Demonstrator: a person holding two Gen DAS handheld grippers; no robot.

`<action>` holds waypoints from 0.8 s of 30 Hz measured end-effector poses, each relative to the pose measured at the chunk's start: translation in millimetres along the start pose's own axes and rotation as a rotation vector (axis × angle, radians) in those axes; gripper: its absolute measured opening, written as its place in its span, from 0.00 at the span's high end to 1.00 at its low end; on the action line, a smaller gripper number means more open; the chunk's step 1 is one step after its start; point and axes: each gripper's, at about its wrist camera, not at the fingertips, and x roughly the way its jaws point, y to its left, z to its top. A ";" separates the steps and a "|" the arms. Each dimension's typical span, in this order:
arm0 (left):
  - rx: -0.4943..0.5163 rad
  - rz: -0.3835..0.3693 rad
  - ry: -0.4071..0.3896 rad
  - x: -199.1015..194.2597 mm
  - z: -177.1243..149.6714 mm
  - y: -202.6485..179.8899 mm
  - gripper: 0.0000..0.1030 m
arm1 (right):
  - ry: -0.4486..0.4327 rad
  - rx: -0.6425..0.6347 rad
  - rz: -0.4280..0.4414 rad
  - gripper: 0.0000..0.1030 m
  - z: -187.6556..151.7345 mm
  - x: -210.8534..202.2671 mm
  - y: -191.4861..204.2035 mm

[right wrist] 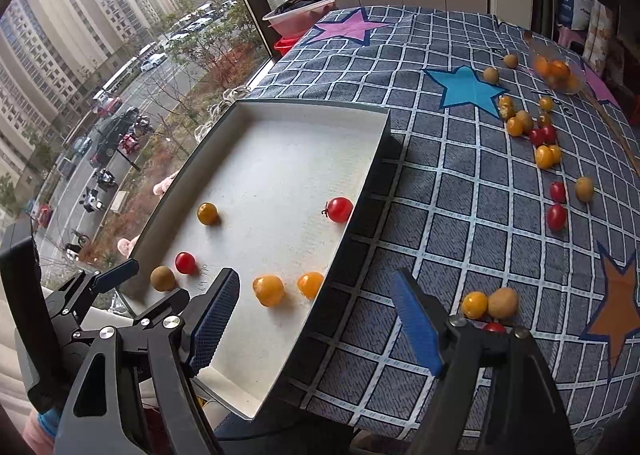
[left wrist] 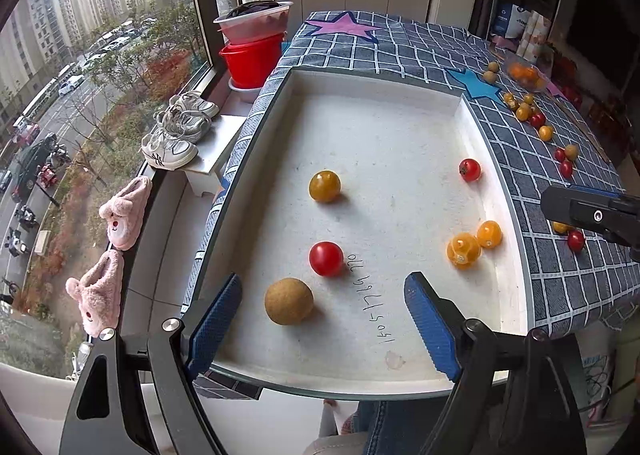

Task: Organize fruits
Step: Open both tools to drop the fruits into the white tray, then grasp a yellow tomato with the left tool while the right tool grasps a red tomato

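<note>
A white tray lies on the checked tablecloth and holds several fruits: a brown longan, a red tomato, a yellow tomato, a second red tomato and two orange fruits. My left gripper is open and empty, its jaws astride the longan above the tray's near end. My right gripper is open and empty above the tray's right wall. Loose fruits lie on the cloth just right of it.
More tomatoes and longans are scattered on the cloth at the far right, beside a clear bowl of orange fruits. Red and pink basins and shoes sit on the window ledge to the left.
</note>
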 end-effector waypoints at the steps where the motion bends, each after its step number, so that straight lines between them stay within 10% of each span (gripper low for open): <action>1: 0.005 0.001 -0.001 -1.0 1.4 -2.9 0.18 | 0.001 0.013 -0.002 0.22 -0.6 0.4 -6.6; 24: 0.270 -0.132 -0.036 -5.1 54.0 -157.7 0.18 | -0.056 0.340 -0.180 0.22 -32.0 -48.2 -189.4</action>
